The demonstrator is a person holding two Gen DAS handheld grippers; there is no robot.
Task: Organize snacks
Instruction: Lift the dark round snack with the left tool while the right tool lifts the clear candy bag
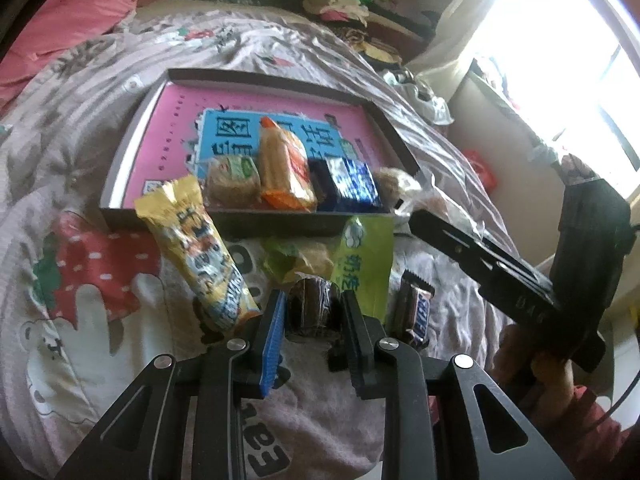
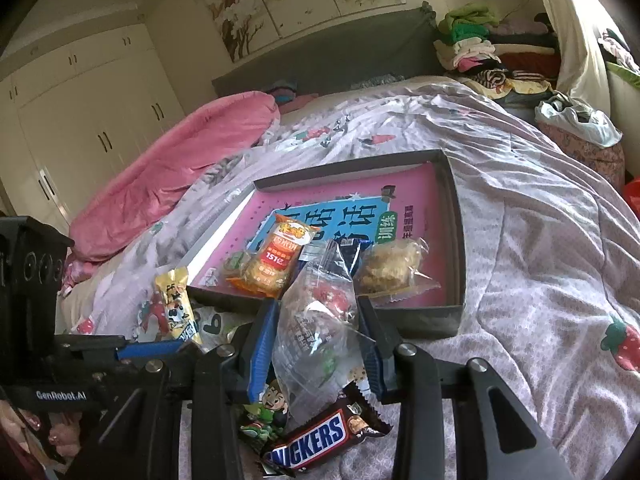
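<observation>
Left hand-held gripper (image 1: 313,314) pinches a small dark wrapped cake (image 1: 313,305), soft and crushable. Right hand-held gripper (image 2: 320,336) clamps a clear crinkly packet (image 2: 318,320), light and slippery, mid-frame.

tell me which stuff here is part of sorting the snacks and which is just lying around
Part of the job:
- grey tray with snacks in it
- brown wrapped snack in the left gripper
- clear packet in the right gripper
- Snickers bar
- yellow packet
- green packet

Just lying about:
- pink blanket
- clothes pile
- white plastic bag
</observation>
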